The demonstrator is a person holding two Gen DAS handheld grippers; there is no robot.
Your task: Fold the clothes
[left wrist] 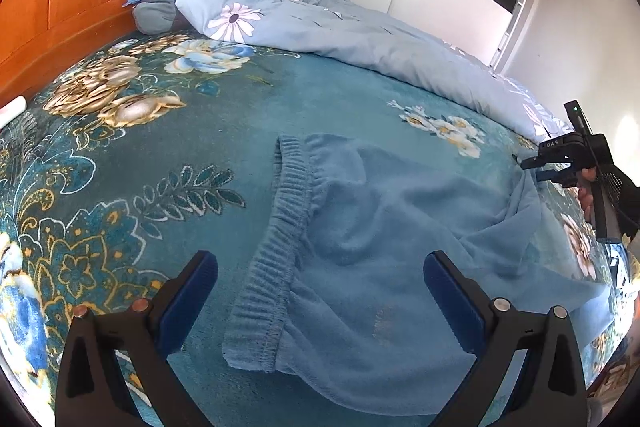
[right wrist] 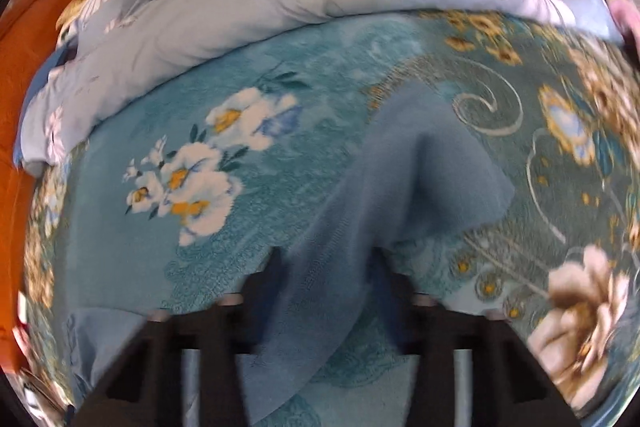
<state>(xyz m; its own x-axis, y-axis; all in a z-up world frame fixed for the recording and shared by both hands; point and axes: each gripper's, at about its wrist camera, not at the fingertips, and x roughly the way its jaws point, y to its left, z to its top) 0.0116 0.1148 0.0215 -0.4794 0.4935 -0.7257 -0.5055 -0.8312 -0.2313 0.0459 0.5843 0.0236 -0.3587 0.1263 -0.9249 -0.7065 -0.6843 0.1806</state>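
**Fleece trousers gripped at one end on bed**

The left gripper [left wrist: 320,303] hovers, fingers wide and empty, over the elastic waistband [left wrist: 272,247]. Soft, limp blue trousers [left wrist: 380,267] lie on the floral bedspread [left wrist: 160,147]; farther off, the right gripper [right wrist: 326,267] pinches a leg; best grabbed by edges.

Light blue fleece trousers [left wrist: 380,247], elastic waistband [left wrist: 276,251] leftward, spread rumpled on the bed, one corner lifted.
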